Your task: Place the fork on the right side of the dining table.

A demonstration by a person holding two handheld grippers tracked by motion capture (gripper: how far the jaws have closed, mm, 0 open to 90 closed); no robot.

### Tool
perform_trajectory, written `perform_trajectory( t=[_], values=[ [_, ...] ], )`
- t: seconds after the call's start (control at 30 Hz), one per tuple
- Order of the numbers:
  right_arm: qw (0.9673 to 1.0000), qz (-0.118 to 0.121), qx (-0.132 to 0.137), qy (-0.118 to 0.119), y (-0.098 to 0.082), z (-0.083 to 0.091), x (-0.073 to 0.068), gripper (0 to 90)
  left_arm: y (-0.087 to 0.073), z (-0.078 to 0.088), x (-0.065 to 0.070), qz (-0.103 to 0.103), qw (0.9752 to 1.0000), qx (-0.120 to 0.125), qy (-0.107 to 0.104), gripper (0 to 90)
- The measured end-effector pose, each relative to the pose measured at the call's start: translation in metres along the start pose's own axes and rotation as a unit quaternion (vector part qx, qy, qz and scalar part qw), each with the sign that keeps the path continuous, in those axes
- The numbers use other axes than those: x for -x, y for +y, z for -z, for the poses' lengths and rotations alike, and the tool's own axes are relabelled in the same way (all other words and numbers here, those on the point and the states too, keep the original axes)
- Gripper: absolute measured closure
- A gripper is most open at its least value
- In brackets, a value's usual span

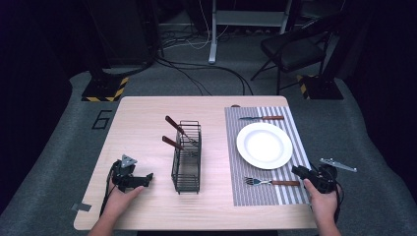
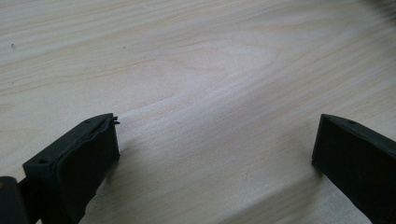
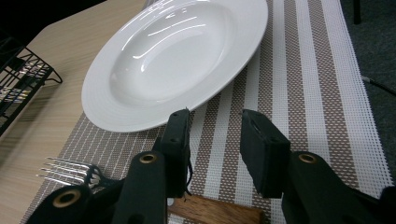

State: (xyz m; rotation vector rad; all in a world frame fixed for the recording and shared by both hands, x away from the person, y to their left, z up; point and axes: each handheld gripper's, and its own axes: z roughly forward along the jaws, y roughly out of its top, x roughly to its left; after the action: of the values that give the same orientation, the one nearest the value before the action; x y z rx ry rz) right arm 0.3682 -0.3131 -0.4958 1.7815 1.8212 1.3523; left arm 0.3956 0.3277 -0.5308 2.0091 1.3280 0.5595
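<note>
A white plate (image 1: pixel 264 145) sits on a brown-and-white striped placemat (image 1: pixel 287 194) at the table's right. A wooden-handled knife (image 1: pixel 263 118) lies beyond the plate and a wooden-handled fork (image 1: pixel 272 182) lies in front of it. My right gripper (image 1: pixel 298 171) hovers by the end of the fork's handle. In the right gripper view, this gripper (image 3: pixel 215 116) stands open just above the fork handle (image 3: pixel 215 211), with its tines (image 3: pixel 70 170) to the left and the plate (image 3: pixel 177 56) ahead. My left gripper (image 1: pixel 146 178) rests at the front left, and its jaws (image 2: pixel 217 126) are wide open over bare wood.
A black wire basket (image 1: pixel 187 157) stands mid-table with two wooden-handled utensils (image 1: pixel 173 132) leaning in it. A grey metal piece (image 1: pixel 338 164) lies past the table's right edge. A folding chair (image 1: pixel 295 49) and cables (image 1: pixel 196 73) are on the floor behind.
</note>
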Motion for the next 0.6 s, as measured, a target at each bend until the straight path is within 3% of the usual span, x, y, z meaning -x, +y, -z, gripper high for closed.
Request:
perform_trajectory(
  t=[0.2, 0.6],
  values=[
    [0.9997, 0.02, 0.007, 0.01, 0.003, 0.001, -0.009, 61.1, 0.0, 0.0, 0.0, 0.0, 1.0, 0.0, 0.0, 0.2],
    [0.9958, 0.085, -0.013, 0.031, 0.011, -0.012, -0.048, 59.2, 0.0, 0.0, 0.0, 0.0, 1.0, 0.0, 0.0, 0.2]
  ],
)
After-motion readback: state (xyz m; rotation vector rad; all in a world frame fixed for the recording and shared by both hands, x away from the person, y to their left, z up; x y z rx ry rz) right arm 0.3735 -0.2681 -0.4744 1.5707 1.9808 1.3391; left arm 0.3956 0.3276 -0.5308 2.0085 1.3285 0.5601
